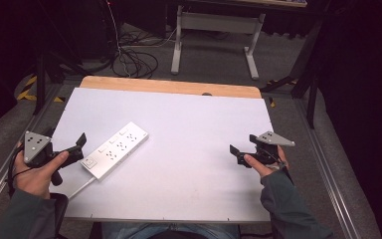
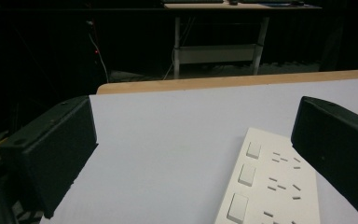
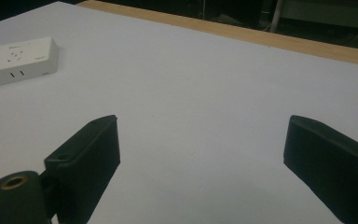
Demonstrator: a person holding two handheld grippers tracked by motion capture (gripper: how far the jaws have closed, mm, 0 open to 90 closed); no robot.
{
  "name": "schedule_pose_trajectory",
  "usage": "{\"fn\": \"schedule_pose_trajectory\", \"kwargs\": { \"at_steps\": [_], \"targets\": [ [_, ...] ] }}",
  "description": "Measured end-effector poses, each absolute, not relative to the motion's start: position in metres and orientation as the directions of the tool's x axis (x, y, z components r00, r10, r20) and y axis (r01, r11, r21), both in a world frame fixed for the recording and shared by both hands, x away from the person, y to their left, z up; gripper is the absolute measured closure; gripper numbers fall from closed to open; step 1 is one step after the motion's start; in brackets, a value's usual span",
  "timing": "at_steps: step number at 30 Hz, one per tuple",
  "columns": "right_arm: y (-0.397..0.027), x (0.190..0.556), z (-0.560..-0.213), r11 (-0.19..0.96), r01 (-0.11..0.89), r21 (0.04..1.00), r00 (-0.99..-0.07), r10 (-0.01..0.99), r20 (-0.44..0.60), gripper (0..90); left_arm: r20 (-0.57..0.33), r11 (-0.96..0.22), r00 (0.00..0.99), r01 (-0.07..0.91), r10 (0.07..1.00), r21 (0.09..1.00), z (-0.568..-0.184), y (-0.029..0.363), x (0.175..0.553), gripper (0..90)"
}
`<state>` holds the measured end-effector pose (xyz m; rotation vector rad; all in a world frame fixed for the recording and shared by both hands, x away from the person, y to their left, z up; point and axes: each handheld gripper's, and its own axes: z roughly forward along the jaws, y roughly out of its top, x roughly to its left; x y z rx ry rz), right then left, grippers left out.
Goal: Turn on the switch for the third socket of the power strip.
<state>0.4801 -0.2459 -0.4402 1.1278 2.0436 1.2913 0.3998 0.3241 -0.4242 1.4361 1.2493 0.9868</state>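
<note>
We've got both grippers, left [image 1: 79, 144] and right [image 1: 241, 153], spread wide and gripping nothing, the left parked just beside the white plastic power strip [image 1: 115, 149] on the white tabletop [image 1: 189, 149], probably lining up a grab.

Power strip [image 2: 270, 186] cut off by bottom edge, partly behind right jaw.

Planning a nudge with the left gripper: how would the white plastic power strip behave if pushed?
The white plastic power strip looks rigid and lies flat, so it would probably slide, not tip. Its smooth casing on the smooth white table may slip easily. Its white cable might make it pivot.
</note>
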Motion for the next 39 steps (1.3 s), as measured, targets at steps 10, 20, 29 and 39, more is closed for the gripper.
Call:
{"fn": "schedule_pose_trajectory", "kwargs": {
  "at_steps": [10,20,29,39],
  "targets": [
    [-0.2457,0.4802,-0.4402,0.216,0.392,0.894,-0.549,0.835,0.039,11.6,-0.016,-0.016,0.144,0.218,0.989,0.976,-0.4243,0.3239,0.4004,0.8],
    [-0.2459,0.4802,-0.4402,0.216,0.393,0.894,-0.548,0.836,0.039,11.6,-0.012,-0.015,0.128,0.210,0.992,0.978,-0.4235,0.3235,0.4000,4.4],
    [-0.2460,0.4811,-0.4407,0.218,0.393,0.894,-0.549,0.835,0.038,12.0,-0.019,0.000,0.096,0.196,0.995,0.981,-0.4232,0.3257,0.4010,7.4],
    [-0.2458,0.4805,-0.4405,0.218,0.395,0.893,-0.547,0.836,0.038,12.1,-0.053,0.032,0.093,0.210,0.994,0.977,-0.4218,0.3277,0.4009,11.1]
  ]
}}
